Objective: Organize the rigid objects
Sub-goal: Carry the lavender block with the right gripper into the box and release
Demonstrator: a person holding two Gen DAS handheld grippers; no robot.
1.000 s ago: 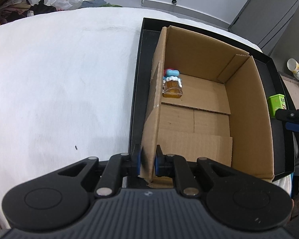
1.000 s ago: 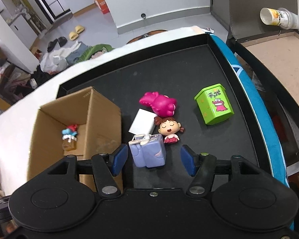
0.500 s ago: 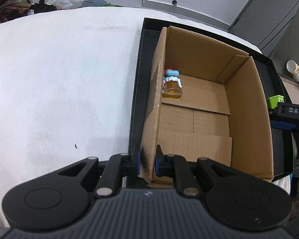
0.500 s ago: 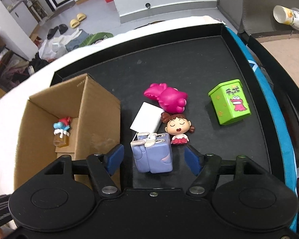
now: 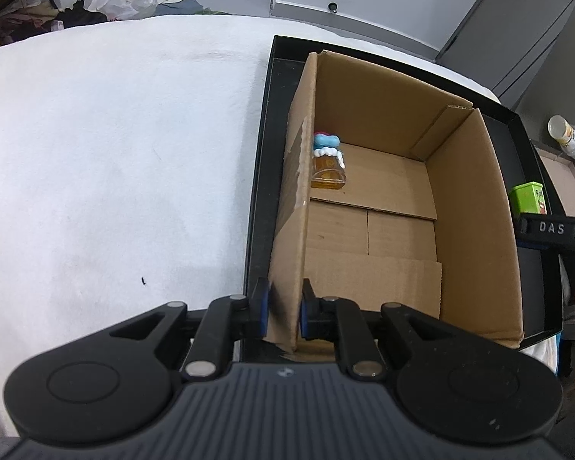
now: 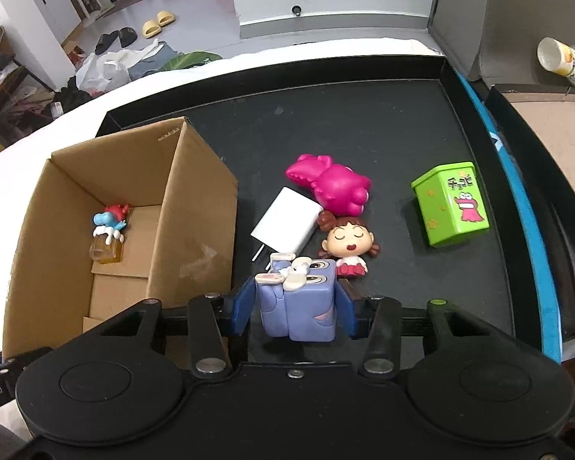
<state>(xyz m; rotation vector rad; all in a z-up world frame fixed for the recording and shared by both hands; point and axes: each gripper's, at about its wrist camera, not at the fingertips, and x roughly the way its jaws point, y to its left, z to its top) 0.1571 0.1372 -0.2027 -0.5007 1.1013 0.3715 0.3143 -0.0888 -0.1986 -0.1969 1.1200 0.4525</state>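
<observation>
My left gripper (image 5: 283, 312) is shut on the near left wall of the open cardboard box (image 5: 475, 230), which stands on the black tray (image 5: 258, 191). A small amber bottle with a blue and red figure (image 5: 327, 165) lies inside the box (image 6: 195, 230); it also shows in the right wrist view (image 6: 107, 237). My right gripper (image 6: 297, 312) has closed around the purple block toy (image 6: 299, 303), its pads at the toy's sides. On the tray (image 6: 364, 115) lie a pink toy (image 6: 331, 188), a white charger (image 6: 285, 226), a girl figurine (image 6: 349, 243) and a green tin (image 6: 450, 203).
White cloth (image 5: 115, 153) covers the table left of the tray. A paper cup (image 6: 563, 61) lies on a brown surface to the right. The tray's right rim has a blue edge (image 6: 525, 207). The right gripper's body (image 5: 556, 230) shows beyond the box.
My right gripper moved forward over the purple block toy and its jaws narrowed from wide open to the toy's sides. My left gripper kept its hold on the box wall.
</observation>
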